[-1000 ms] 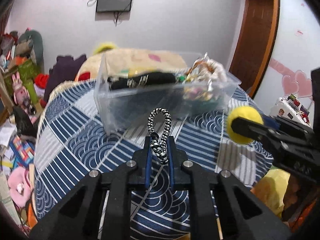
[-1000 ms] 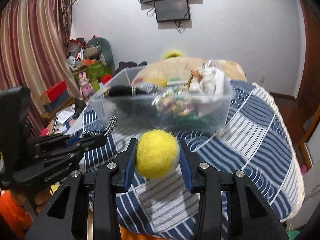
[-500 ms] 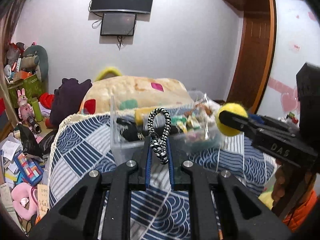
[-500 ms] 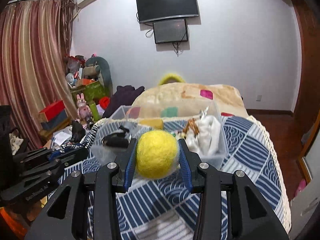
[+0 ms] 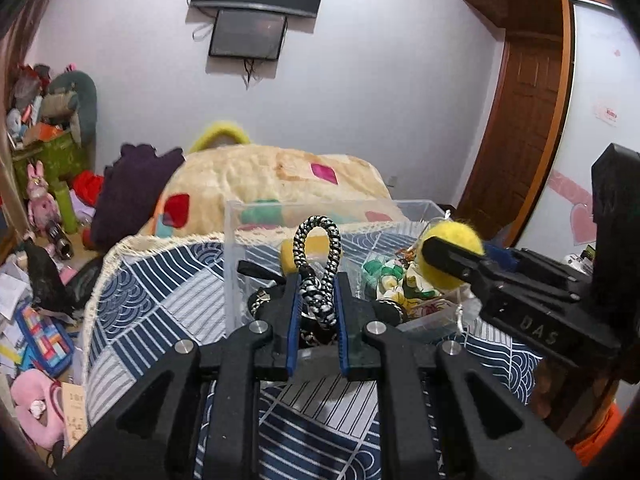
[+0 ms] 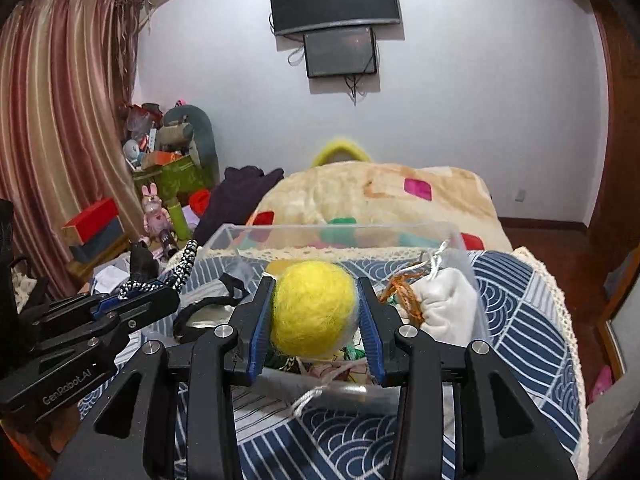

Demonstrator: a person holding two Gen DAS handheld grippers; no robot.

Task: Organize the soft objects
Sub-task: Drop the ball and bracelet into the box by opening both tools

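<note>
My left gripper (image 5: pixel 317 286) is shut on a black-and-white braided cord loop (image 5: pixel 317 256) and holds it over the near left part of a clear plastic box (image 5: pixel 236 264). My right gripper (image 6: pixel 316 312) is shut on a yellow felt ball (image 6: pixel 312 314) and holds it above the middle of the same box (image 6: pixel 464 248). The ball also shows in the left wrist view (image 5: pixel 454 248), and the cord in the right wrist view (image 6: pixel 184 266). The box holds a white cloth pouch (image 6: pixel 446 308), black items and another yellow ball (image 5: pixel 290 256).
The box stands on a round table with a blue-and-white patterned cloth (image 6: pixel 528 320). Behind it is a bed with a cream blanket (image 6: pixel 380 196). Toys and boxes are piled at the left wall (image 6: pixel 168 160). Clutter lies on the floor at left (image 5: pixel 36 320).
Both grippers have risen and moved forward, from in front of the box to above it, each still holding its object.
</note>
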